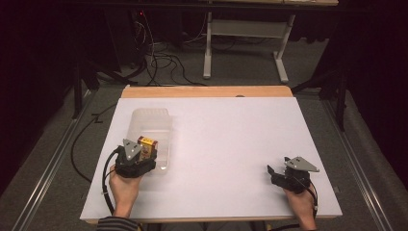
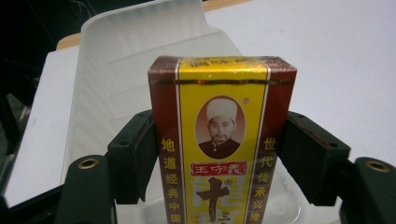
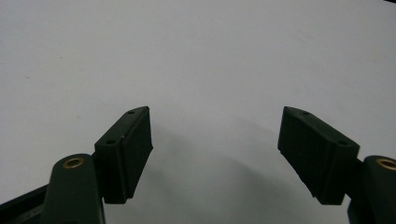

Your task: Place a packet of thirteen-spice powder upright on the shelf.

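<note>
white tabletop (image 1: 231,144) carries a clear plastic tray (image 1: 151,126) at its left, over whose near end the left gripper (image 2: 219,158) clamps a yellow-and-red box (image 2: 222,140), seemingly not yet set down inside, while the right gripper (image 3: 215,144) rests spread and empty.

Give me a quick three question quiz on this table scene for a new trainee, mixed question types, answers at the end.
1. True or false: the left tool grips a yellow and dark red printed carton.
2. The right tool is: A) shut on a carton, B) open over the white tabletop, C) inside the tray.
3. Fill in: the carton is held above the translucent plastic ____.

Key: 1 true; 2 B; 3 tray.
</note>
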`<action>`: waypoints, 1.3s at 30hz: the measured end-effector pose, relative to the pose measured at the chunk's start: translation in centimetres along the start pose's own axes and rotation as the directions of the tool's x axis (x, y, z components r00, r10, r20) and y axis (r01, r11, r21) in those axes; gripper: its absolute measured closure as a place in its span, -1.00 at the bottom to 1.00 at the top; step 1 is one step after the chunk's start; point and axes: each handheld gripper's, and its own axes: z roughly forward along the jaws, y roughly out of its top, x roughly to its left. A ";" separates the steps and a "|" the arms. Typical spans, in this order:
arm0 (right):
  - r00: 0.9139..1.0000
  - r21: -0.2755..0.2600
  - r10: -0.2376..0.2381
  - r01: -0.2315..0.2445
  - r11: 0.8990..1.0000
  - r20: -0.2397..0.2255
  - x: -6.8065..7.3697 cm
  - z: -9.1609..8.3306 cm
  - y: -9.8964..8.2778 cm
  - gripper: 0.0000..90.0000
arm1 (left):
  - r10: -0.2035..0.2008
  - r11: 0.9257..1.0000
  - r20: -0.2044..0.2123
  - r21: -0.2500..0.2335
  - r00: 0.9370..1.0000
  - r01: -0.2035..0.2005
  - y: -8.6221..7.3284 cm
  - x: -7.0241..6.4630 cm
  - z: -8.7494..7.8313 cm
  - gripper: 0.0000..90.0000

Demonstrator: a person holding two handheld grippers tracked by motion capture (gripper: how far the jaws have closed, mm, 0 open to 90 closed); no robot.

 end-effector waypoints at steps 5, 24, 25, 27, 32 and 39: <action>1.000 0.002 0.000 0.000 1.000 0.001 0.0 0.0 0.0 -0.41 | 0.003 1.000 -0.008 0.002 1.000 -0.003 0.2 0.0 0.1 -0.31; 1.000 -0.001 0.000 0.000 1.000 0.000 0.0 0.0 0.0 -0.41 | -0.004 1.000 -0.005 -0.026 1.000 0.004 1.1 -0.4 -0.6 -0.30; 1.000 -0.001 0.000 0.000 1.000 0.000 0.0 0.0 0.0 -0.41 | -0.003 1.000 -0.004 -0.026 1.000 0.003 1.1 -0.4 -0.8 -0.30; 1.000 -0.002 0.000 0.000 1.000 0.000 0.0 0.0 0.0 -0.41 | -0.003 1.000 -0.004 -0.022 1.000 0.003 1.1 -0.2 -1.4 -0.31; 1.000 0.000 -0.002 0.002 1.000 0.000 0.0 0.0 0.0 -0.41 | -0.018 1.000 -0.004 -0.017 1.000 0.018 1.3 0.1 -2.0 -0.32; 1.000 0.000 -0.002 0.002 1.000 0.002 0.0 0.0 0.0 -0.41 | -0.053 0.999 -0.013 -0.001 0.998 0.053 1.7 0.7 -2.1 -0.38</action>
